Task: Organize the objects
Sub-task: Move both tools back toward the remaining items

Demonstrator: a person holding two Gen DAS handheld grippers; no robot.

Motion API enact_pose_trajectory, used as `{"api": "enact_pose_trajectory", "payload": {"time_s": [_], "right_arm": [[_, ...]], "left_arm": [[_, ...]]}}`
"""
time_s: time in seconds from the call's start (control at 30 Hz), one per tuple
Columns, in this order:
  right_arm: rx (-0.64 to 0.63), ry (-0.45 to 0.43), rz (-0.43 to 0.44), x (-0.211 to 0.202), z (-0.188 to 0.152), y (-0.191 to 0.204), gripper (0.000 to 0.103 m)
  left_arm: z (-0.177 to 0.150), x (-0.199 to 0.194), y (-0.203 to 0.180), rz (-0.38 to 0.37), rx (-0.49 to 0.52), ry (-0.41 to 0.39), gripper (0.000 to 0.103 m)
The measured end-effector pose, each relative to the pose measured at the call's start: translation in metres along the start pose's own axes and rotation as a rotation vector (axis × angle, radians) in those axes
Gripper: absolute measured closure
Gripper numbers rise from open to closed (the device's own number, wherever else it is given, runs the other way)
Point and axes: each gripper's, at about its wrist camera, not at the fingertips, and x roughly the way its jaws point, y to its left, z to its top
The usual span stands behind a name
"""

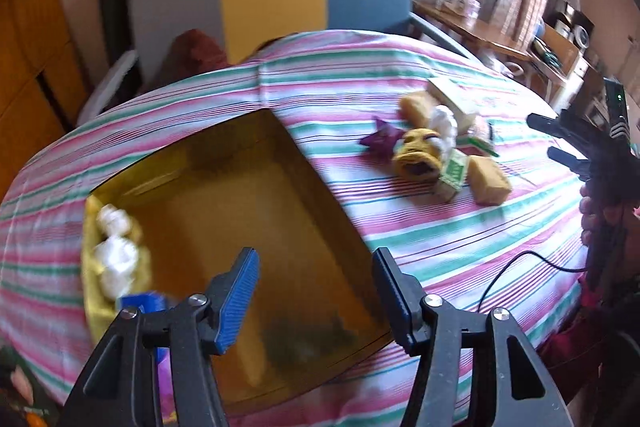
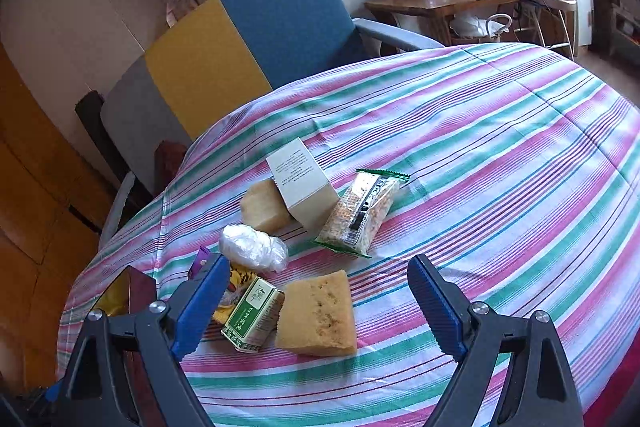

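Risk here is crowding: right gripper (image 2: 316,303), spread and empty, hangs over the sponge (image 2: 318,313) touching the tea box (image 2: 252,319), so closing could snag both. Left gripper (image 1: 316,303) gapes empty above the bin (image 1: 224,163).

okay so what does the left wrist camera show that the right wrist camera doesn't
Only the left wrist view shows the yellow box's open inside, with white wrapped items along its left wall, and the right tool at the frame edge.

Only the right wrist view shows the green-edged snack packet clearly.

Both show the striped cloth, white carton, green tea box, yellow sponge block and the chair.
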Motion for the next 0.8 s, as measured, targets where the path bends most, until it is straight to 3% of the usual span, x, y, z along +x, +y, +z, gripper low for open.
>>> {"api": "enact_pose_trajectory", "payload": {"time_s": [0.2, 0.4, 0.7, 0.8], "right_arm": [[0.055, 0.042, -0.003, 0.005, -0.002, -0.012, 0.012], [0.066, 0.058, 0.018, 0.005, -0.002, -0.013, 0.012], [0.083, 0.082, 0.049, 0.010, -0.002, -0.015, 0.012], [0.092, 0.088, 0.058, 0.011, -0.002, -0.017, 0.012]], "left_arm": [[0.026, 0.031, -0.035, -0.135, -0.009, 0.082, 0.049], [0.063, 0.067, -0.077, -0.176, 0.045, 0.086, 0.050], [0.103, 0.135, -0.114, -0.170, 0.063, 0.128, 0.050], [0.109, 0.156, -0.125, -0.126, 0.104, 0.148, 0.050]]}}
